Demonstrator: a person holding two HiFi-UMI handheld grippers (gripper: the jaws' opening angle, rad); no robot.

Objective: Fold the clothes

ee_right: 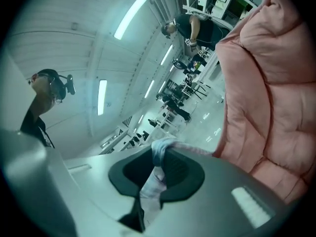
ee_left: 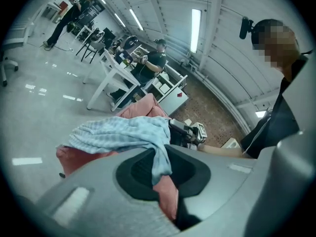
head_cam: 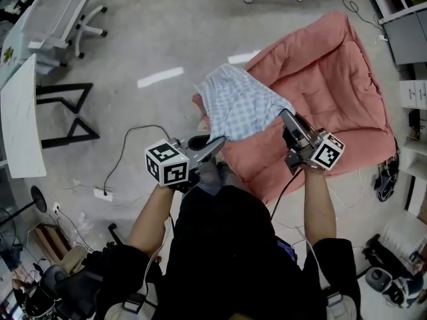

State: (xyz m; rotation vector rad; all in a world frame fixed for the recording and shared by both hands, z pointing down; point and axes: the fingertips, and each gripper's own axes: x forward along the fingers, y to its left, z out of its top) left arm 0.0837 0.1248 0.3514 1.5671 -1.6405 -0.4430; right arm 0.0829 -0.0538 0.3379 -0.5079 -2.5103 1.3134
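Light blue checked garment: soft, light, limp cloth, probably shorts, held aloft over the pink quilt, opposite edges clamped in the left hand-held gripper and right hand-held gripper; best taken at hems or corners.

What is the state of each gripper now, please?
Left gripper: closed on the blue checked garment.
Right gripper: closed on the same garment.

Materials, finish:
Thin, soft checked woven cloth on garment; puffy quilted matt fabric on mat at 2 o'clock; smooth glossy floor at 11 o'clock.
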